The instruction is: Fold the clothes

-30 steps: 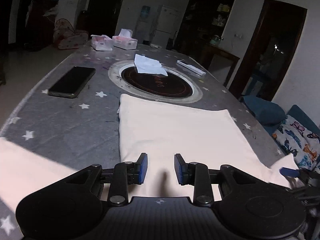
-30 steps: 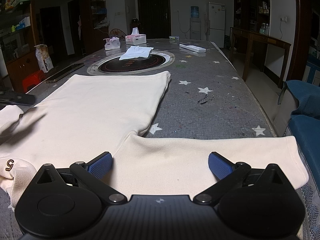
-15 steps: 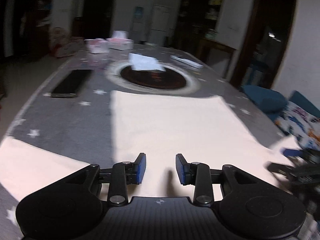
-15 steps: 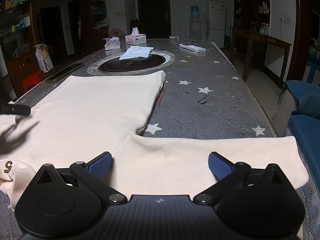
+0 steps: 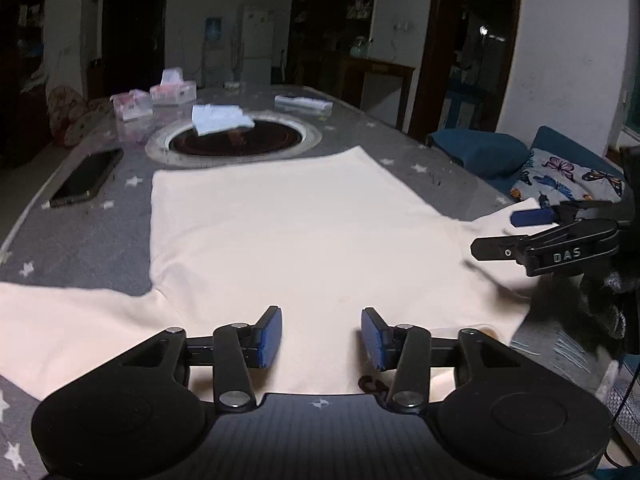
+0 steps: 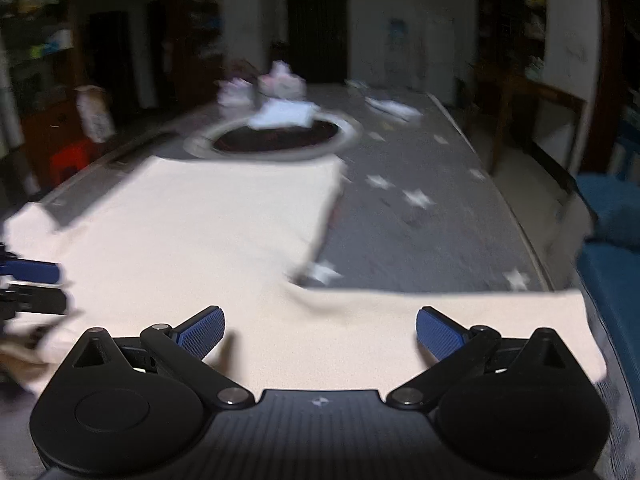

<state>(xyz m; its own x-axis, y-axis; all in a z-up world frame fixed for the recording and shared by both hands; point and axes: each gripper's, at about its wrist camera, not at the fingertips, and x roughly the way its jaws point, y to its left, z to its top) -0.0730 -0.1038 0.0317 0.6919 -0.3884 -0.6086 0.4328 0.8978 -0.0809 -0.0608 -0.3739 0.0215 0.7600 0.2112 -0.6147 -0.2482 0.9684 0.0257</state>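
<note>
The left gripper (image 5: pixel 321 338) has slid rightward along the collar edge of the cream shirt (image 5: pixel 296 236) spread across mid-frame, its jaws opening over bare cloth — the right gripper (image 6: pixel 320 332), wide and empty, hovers above a sleeve, so grasping seems next.
</note>
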